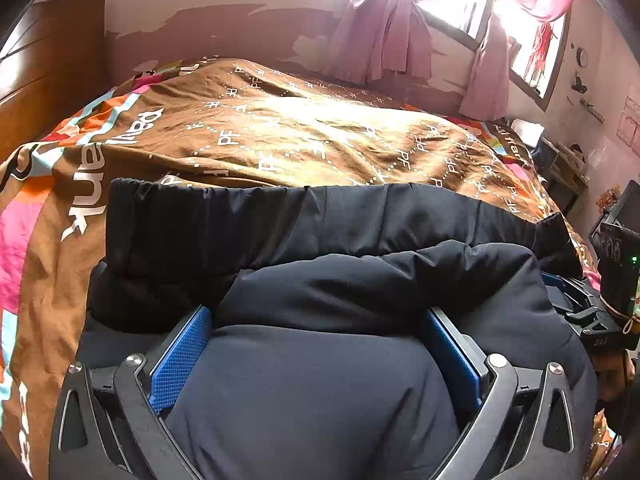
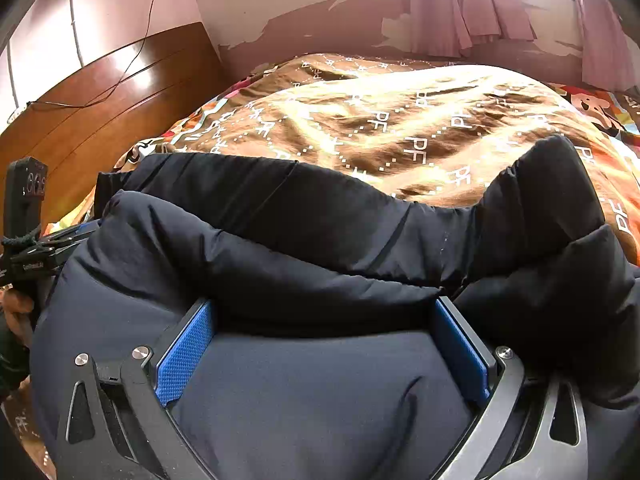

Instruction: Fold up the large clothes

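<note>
Where the dark puffy jacket [image 1: 320,264] lies across the near edge of the bed, its smooth, matte, quilted fabric swells into thick rounded rolls, with a gathered elastic hem [image 1: 168,188] running along its far side. Under it spreads a rumpled brown bedcover [image 1: 280,128] printed with white dotted lines and letters, edged in pink, orange and pale blue patches, glossy where window light strikes it. A curved, polished wooden headboard [image 2: 100,92] stands at the left, below a wall with peeling paint [image 2: 320,16], and thin pink curtains [image 1: 384,28] hang bunched at the bright window. The left gripper [image 1: 316,356] has its black metal fingers spread wide, the blue dimpled pads [image 1: 180,364] pressed against either side of a fat bulge of jacket that fills the whole gap between them. The right gripper [image 2: 324,352] sits the same way in its own view, jaws far apart around a broad padded fold, blue textured pads [image 2: 184,356] touching the cloth on both sides. One rounded sleeve [image 2: 552,184] sticks up at the right of the right wrist view.
</note>
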Demonstrator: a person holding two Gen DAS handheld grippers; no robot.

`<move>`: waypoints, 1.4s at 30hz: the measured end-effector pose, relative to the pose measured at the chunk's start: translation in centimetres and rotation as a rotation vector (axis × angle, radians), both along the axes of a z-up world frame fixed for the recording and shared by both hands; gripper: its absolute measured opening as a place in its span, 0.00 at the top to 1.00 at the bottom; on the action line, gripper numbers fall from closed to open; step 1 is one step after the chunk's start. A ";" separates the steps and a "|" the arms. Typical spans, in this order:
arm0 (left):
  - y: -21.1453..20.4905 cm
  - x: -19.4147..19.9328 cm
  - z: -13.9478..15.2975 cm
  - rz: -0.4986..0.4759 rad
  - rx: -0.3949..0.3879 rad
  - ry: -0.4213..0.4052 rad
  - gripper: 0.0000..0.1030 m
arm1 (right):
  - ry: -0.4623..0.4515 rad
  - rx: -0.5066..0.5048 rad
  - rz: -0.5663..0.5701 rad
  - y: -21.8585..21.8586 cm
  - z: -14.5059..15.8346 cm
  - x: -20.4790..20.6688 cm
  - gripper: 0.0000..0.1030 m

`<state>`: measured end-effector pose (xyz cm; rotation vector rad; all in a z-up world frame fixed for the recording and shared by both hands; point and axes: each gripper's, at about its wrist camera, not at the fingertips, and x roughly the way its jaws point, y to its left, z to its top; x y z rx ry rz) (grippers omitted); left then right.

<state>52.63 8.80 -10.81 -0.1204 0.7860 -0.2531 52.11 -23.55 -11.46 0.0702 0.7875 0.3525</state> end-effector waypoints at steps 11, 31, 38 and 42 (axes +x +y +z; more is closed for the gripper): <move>0.0 0.2 0.0 -0.001 -0.012 -0.003 0.00 | -0.007 -0.004 -0.004 0.1 -0.1 -0.1 0.00; 2.9 -3.2 2.1 0.067 -0.077 -0.094 0.00 | -0.161 0.011 -0.044 -2.0 2.7 -5.1 0.01; 7.3 -4.7 3.2 0.128 -0.113 -0.063 0.00 | -0.236 -0.075 -0.163 -6.9 5.9 -8.7 0.01; 9.3 -4.6 2.3 0.127 -0.065 0.012 0.00 | -0.151 -0.052 -0.221 -10.8 5.7 -8.0 0.01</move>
